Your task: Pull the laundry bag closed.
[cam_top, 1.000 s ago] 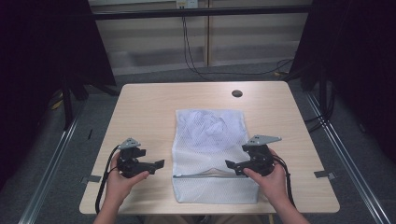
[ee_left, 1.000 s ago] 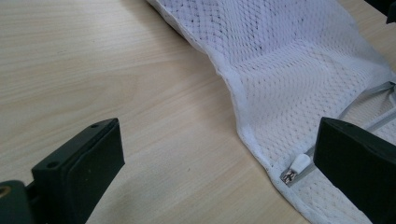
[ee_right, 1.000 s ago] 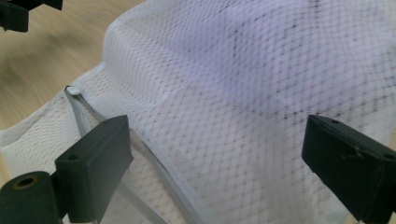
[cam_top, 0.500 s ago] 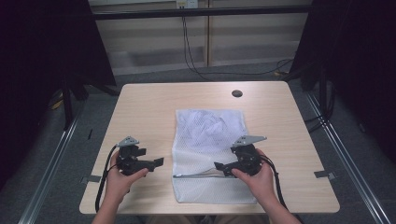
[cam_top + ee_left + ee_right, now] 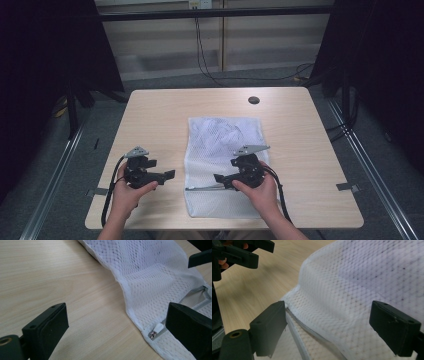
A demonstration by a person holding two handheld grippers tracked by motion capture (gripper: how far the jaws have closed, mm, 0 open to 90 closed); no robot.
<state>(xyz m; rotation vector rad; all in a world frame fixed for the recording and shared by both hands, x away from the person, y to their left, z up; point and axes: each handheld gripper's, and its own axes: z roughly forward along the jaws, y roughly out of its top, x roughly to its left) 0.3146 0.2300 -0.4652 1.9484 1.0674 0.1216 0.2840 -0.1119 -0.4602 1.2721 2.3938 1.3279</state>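
Mesh bag (image 5: 223,165) lies flat mid-table (image 5: 150,115). I hold my right gripper (image 5: 218,179), jaws just narrowing yet ungripped, over its zipper (image 5: 207,188); left gripper (image 5: 170,174) waits released beside its edge. Next: pinch the pull (image 5: 158,328).

You're looking at a white mesh cloth bag (image 5: 223,150) with a metal zipper pull (image 5: 152,334), lying on a smooth, matt pale wood-grain tabletop (image 5: 165,115); fingers (image 5: 268,326) matt black plastic.
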